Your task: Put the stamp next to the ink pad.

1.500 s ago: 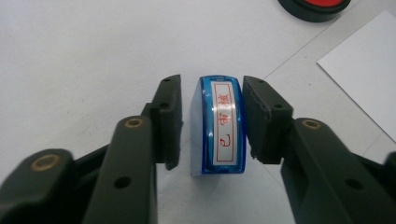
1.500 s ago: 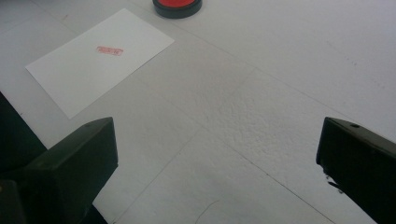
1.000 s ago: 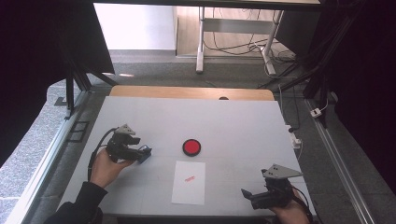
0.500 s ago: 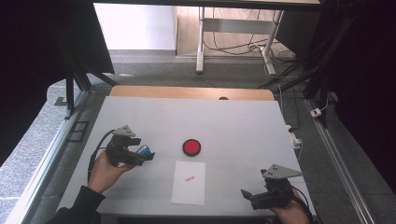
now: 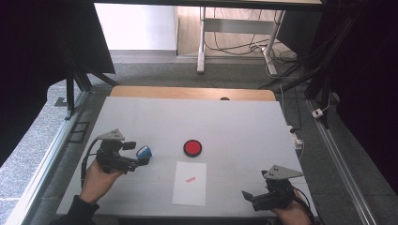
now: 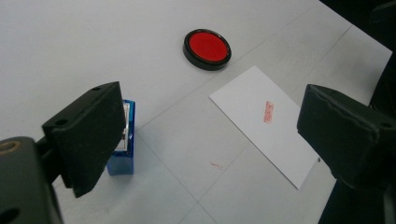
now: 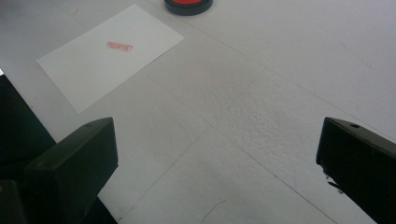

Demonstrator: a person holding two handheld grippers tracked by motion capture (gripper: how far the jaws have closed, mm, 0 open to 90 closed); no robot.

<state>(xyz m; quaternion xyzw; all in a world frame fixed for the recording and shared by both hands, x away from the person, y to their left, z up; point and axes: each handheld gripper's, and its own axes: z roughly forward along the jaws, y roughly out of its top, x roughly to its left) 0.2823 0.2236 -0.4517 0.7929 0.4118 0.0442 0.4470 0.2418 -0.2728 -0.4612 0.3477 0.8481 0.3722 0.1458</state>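
A small blue stamp (image 5: 144, 152) stands on the white table to the left of a round red ink pad (image 5: 192, 147). My left gripper (image 5: 136, 158) sits just left of the stamp, jaws pointing right. Its jaws have just been opening. In the left gripper view the stamp (image 6: 123, 156) stands free on the table, partly hidden behind one jaw, and the left gripper (image 6: 212, 122) is open. A white sheet (image 5: 189, 183) with a small red imprint lies below the ink pad. My right gripper (image 5: 248, 197) rests open near the front right edge, nothing between its jaws.
The ink pad (image 6: 207, 48) and the sheet (image 6: 266, 126) lie ahead of the left gripper. The right gripper (image 7: 219, 149) faces the sheet (image 7: 109, 56) and the ink pad (image 7: 188, 5). A wooden strip (image 5: 187, 93) borders the far edge.
The left gripper has opened, let go of the blue stamp and drawn back to the left. The stamp now stands in plain sight. The right gripper has not moved.
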